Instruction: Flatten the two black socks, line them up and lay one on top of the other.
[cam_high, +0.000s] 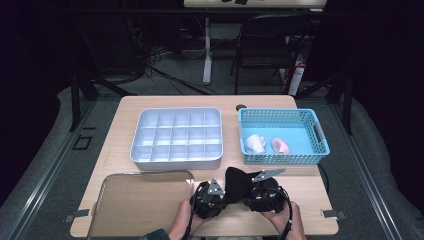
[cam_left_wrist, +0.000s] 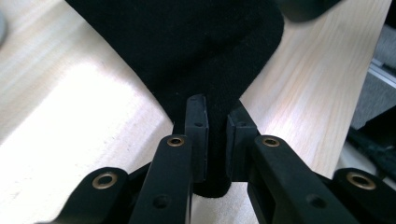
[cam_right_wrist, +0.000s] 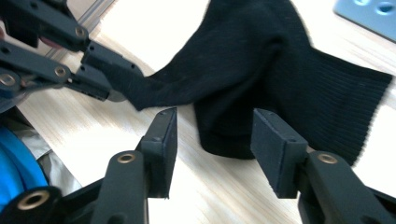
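Dark floor, cables and a folding chair fill the room beyond a pale wooden table (cam_high: 125, 150). At about ten o'clock from the person's hands sits a grey plastic tray divided into small compartments (cam_high: 177, 137); at about one o'clock, a light-blue perforated plastic basket (cam_high: 282, 135) holds a white rolled bundle (cam_high: 254, 144) and a pink one (cam_high: 280, 145). A clear flat lid with a metal-looking rim (cam_high: 142, 202) lies at nine o'clock.

Right in front of the person, a black ribbed knit sock (cam_high: 236, 184) lies on the table between the two tools. The left gripper (cam_left_wrist: 217, 135) is clamped on a narrow end of the sock, its pads pinching the fabric. The right gripper (cam_right_wrist: 214, 140) stands with its jaws apart, straddling a folded lobe of the sock without pressing it.

What worries me is the thinness of the left hold: only a small bunch of cloth is caught, so a pull could slip it free. The right jaws could also close on just the top layer, or drag against the table, and the fold would come undone or bunch unevenly.
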